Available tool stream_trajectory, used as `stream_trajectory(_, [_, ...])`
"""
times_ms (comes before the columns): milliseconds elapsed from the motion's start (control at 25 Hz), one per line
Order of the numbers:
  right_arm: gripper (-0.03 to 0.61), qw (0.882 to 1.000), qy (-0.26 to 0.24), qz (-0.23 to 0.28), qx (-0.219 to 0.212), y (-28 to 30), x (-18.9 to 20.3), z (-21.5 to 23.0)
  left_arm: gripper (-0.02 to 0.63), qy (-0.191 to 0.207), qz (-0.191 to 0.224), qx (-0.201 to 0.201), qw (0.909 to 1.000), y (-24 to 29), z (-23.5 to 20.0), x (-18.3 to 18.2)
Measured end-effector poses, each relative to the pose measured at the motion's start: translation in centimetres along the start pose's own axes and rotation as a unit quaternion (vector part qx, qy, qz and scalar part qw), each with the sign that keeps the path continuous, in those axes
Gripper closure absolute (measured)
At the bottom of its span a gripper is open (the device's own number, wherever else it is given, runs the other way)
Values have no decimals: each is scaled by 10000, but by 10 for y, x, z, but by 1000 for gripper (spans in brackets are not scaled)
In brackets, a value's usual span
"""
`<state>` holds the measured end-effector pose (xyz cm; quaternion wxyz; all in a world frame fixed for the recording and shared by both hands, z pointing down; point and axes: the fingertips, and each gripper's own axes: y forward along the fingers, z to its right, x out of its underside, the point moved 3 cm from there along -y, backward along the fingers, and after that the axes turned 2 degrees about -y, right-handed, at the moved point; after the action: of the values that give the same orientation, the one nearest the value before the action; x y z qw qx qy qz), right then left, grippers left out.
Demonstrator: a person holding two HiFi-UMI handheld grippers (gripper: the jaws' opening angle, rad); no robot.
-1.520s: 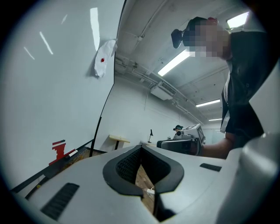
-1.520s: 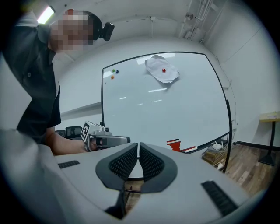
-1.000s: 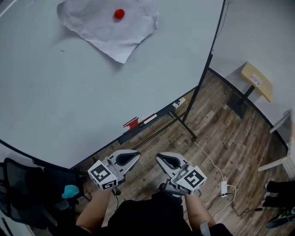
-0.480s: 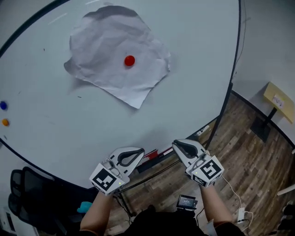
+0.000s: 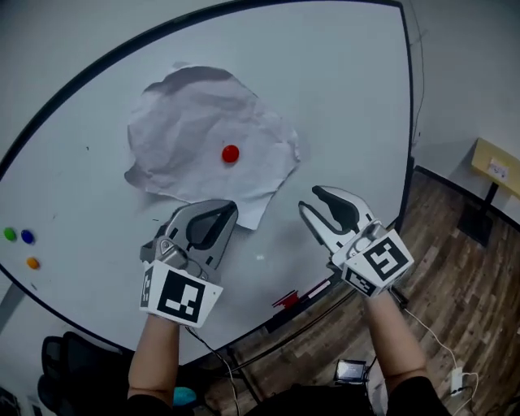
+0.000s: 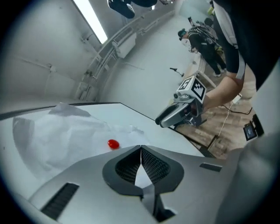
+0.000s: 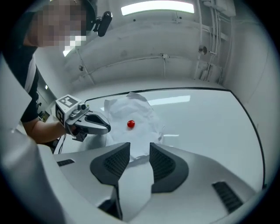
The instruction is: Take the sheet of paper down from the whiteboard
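Facing the glossy whiteboard (image 5: 341,97), the left gripper (image 5: 230,210) is closed, empty; the right gripper (image 5: 309,200) has just been opening wide, empty. A round red magnet (image 5: 231,153) pins the crumpled paper (image 5: 191,130).

Bright ceiling strip lights (image 7: 157,7) glare softly on the whiteboard (image 7: 210,122); fisheye edges darken.

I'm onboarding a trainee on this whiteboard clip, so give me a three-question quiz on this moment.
1. What pins the sheet of paper to the whiteboard?
2. True or false: the left gripper is shut on the paper.
3. Which gripper stands open? A) left B) right
Key: 1. A red magnet. 2. False: it is shut with nothing between its jaws. 3. B: the right gripper's jaws have just been opening, with nothing between them.
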<state>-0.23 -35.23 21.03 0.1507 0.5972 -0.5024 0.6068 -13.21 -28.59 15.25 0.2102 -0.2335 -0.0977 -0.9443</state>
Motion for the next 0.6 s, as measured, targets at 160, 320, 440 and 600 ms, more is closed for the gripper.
stream_trajectory(160, [448, 9998, 3, 128, 182, 16, -9, 19, 598, 756, -386, -233, 9961, 10, -25, -16])
stream_trajectory(320, [448, 9993, -170, 170, 277, 27, -21, 30, 578, 1205, -632, -415, 9898, 24, -37, -24])
stream_trajectory(440, [448, 9990, -194, 166, 359, 34, -25, 36, 485, 1382, -833, -624, 9849, 33, -46, -22])
stream_trajectory(600, [448, 9983, -184, 20, 552, 39, -21, 45, 483, 1629, -1103, -734, 9777, 44, -47, -17])
